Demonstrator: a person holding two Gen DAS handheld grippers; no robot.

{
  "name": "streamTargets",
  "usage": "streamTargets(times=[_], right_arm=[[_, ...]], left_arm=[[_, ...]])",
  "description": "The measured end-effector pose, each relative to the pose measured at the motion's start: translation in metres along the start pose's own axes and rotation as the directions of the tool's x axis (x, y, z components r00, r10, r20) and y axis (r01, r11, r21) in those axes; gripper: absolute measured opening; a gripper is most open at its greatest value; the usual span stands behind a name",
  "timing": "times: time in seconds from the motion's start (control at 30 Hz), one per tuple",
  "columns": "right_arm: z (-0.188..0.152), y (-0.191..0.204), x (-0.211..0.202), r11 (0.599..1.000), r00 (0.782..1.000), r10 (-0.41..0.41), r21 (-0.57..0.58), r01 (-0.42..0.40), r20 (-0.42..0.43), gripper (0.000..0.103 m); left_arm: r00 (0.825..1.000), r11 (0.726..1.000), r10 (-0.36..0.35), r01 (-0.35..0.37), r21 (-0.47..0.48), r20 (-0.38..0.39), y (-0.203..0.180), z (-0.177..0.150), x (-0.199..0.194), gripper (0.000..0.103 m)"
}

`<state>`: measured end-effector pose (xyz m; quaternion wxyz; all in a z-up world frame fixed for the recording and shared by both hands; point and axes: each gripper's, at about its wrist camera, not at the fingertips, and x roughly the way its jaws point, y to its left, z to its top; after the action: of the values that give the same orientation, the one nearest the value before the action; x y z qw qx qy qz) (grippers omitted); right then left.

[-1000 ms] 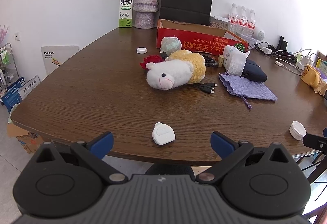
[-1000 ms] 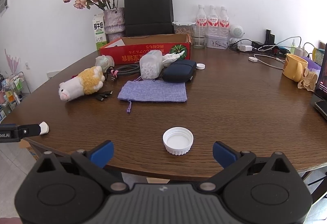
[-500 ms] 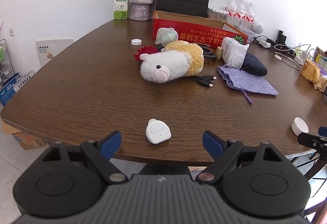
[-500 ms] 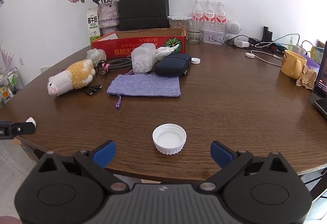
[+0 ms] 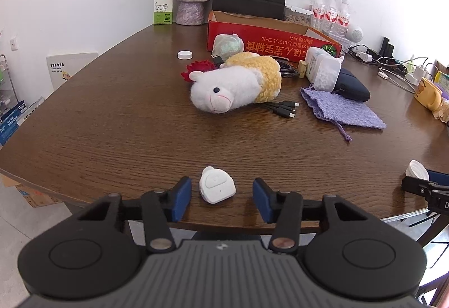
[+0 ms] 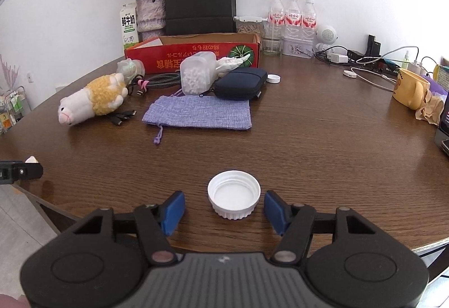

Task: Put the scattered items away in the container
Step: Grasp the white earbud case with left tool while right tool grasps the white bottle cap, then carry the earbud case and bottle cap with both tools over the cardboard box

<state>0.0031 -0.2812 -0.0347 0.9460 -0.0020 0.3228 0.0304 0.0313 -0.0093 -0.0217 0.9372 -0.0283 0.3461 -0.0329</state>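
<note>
Our left gripper (image 5: 221, 200) stands open, its blue pads either side of the small white rounded plastic gadget (image 5: 217, 189), a gap on each side, holding nothing. Our right gripper (image 6: 224, 208) is likewise open, straddling the white ribbed plastic cap (image 6: 233, 198), which lies open side up. Both sit at the near edge of the brown wooden table (image 6: 322, 139), well apart from the red cardboard box (image 6: 193, 54), our landmark container at the far side. To grasp well, we judge each pair should close squarely on the widest part, low to the wood, so neither piece skids off the edge. In front of the box we count one white-and-yellow plush sheep (image 5: 235, 84), one lilac cloth pouch (image 6: 199, 112), one dark blue zip case (image 6: 240, 82) and two more white caps (image 5: 185, 54) (image 6: 273, 79).
</note>
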Motion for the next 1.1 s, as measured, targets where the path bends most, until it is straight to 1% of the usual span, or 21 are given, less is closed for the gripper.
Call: streamTargets(times=[0.03, 0.07, 0.1, 0.37, 0.5, 0.6, 0.73, 0.8, 1.0, 1.1], right_arm=[[0.0, 0.0, 0.0, 1.0, 1.0, -0.001, -0.004, 0.001, 0.003, 0.05], [0.001, 0.001, 0.001, 1.0, 1.0, 0.003, -0.005, -0.003, 0.007, 0.04], [0.001, 0.001, 0.001, 1.0, 1.0, 0.007, -0.007, -0.007, 0.01, 0.039], [0.007, -0.001, 0.006, 1.0, 0.999, 0.026, -0.011, -0.026, 0.025, 0.039], [0.017, -0.002, 0.011, 1.0, 0.998, 0.026, -0.013, -0.025, 0.049, 0.039], [0.031, -0.004, 0.017, 1.0, 0.997, 0.026, -0.01, -0.026, 0.071, 0.039], [0.06, -0.003, 0.025, 0.999, 0.992, 0.027, -0.022, -0.024, 0.126, 0.039], [0.077, -0.003, 0.032, 0.999, 0.987, 0.029, -0.026, -0.025, 0.156, 0.039], [0.149, 0.0, 0.061, 0.999, 0.963, 0.046, -0.035, -0.038, 0.265, 0.039], [0.187, 0.003, 0.083, 0.998, 0.952, 0.055, -0.042, -0.045, 0.302, 0.039]], left_arm=[[1.0, 1.0, 0.005, -0.005, 0.004, 0.0, 0.0, 0.0, 0.0, 0.04], [1.0, 1.0, 0.008, -0.008, 0.009, 0.001, -0.001, 0.0, 0.0, 0.034], [1.0, 1.0, 0.009, -0.009, 0.012, 0.002, 0.0, 0.0, 0.001, 0.03], [1.0, 1.0, -0.025, 0.025, -0.017, 0.007, 0.006, 0.005, 0.004, 0.029], [0.999, 0.999, -0.037, 0.037, -0.019, 0.025, 0.008, 0.015, 0.009, 0.029], [0.997, 0.999, -0.052, 0.053, -0.013, 0.051, 0.007, 0.03, 0.013, 0.029], [0.989, 0.997, -0.072, 0.07, 0.013, 0.128, 0.002, 0.063, 0.014, 0.029], [0.981, 0.996, -0.092, 0.088, 0.026, 0.17, -0.001, 0.083, 0.015, 0.029], [0.949, 0.987, -0.16, 0.155, 0.039, 0.271, -0.013, 0.153, 0.034, 0.029], [0.937, 0.984, -0.178, 0.171, 0.049, 0.3, -0.023, 0.191, 0.055, 0.029]])
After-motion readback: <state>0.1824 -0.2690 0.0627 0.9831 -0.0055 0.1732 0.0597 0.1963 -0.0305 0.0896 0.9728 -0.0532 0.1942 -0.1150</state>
